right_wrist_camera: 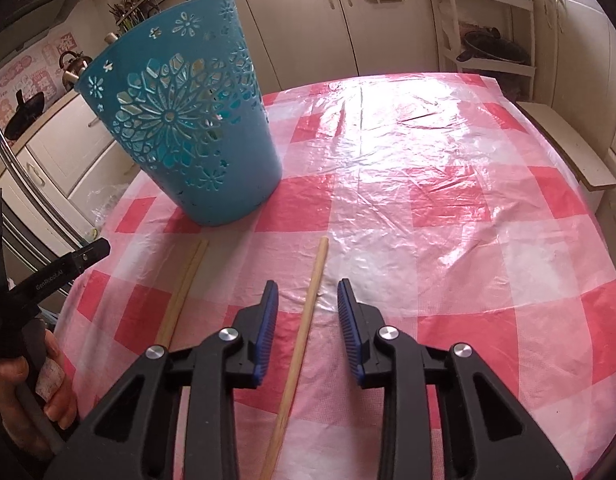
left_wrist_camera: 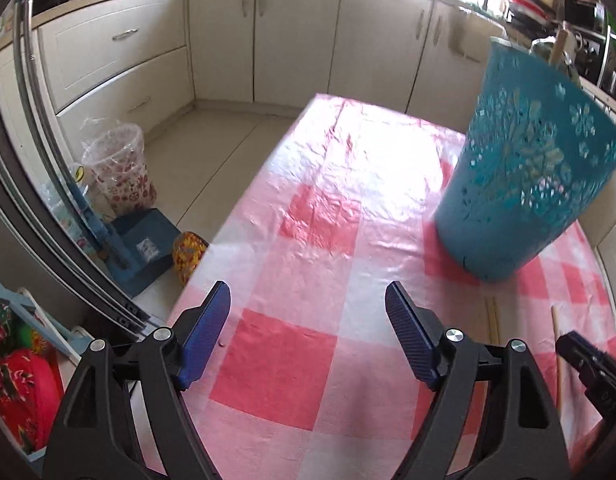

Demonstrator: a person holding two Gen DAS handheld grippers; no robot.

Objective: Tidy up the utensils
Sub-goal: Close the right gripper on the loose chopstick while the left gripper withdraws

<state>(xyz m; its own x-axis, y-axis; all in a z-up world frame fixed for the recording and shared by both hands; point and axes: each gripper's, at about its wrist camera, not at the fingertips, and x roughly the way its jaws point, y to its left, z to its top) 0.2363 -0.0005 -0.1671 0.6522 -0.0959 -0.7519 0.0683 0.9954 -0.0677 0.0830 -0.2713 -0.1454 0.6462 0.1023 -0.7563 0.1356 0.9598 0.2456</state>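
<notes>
A teal cut-out utensil holder [right_wrist_camera: 196,128] stands on the pink checked tablecloth [right_wrist_camera: 428,184], with utensil handles poking above its rim. It also shows in the left wrist view [left_wrist_camera: 524,168]. A single wooden stick [right_wrist_camera: 304,332] lies on the cloth between the fingers of my right gripper [right_wrist_camera: 308,292], which is open and straddles it without touching. A pair of wooden chopsticks [right_wrist_camera: 184,288] lies to its left, also visible in the left wrist view [left_wrist_camera: 492,316]. My left gripper [left_wrist_camera: 308,300] is open and empty above the cloth.
Cream kitchen cabinets [left_wrist_camera: 268,36] surround the table. On the floor at left are a lined bin [left_wrist_camera: 120,168] and a blue dustpan [left_wrist_camera: 144,248]. A bench [right_wrist_camera: 568,148] stands beside the table's right edge. The left gripper shows at left in the right wrist view [right_wrist_camera: 56,272].
</notes>
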